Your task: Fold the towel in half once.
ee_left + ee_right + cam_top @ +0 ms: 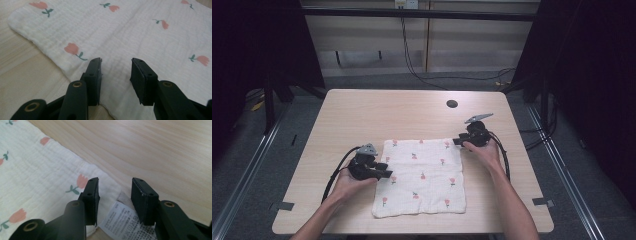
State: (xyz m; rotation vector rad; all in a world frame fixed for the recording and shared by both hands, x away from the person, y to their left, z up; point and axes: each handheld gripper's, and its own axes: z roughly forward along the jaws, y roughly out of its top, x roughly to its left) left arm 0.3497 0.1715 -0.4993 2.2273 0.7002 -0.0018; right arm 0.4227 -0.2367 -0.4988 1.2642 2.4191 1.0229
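The cloth [140, 37] between and ahead of the left gripper's [116, 65] jaws is soft white crinkled gauze, matt, printed with pink flowers. Between the right gripper's [114, 185] jaws lies a smooth printed care label [122, 220], papery or satin-like. Beyond them the table [155, 150] is smooth, pale wood-grain. The jaws look like matt black plastic with brass-coloured rivets.

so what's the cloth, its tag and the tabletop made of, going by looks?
Cloth: likely cotton muslin, matte; crinkled weave, printed flowers.
Tag: thin white woven or synthetic label, smooth, printed care symbols.
Tabletop: pale wood-grain, probably laminate, slight sheen.
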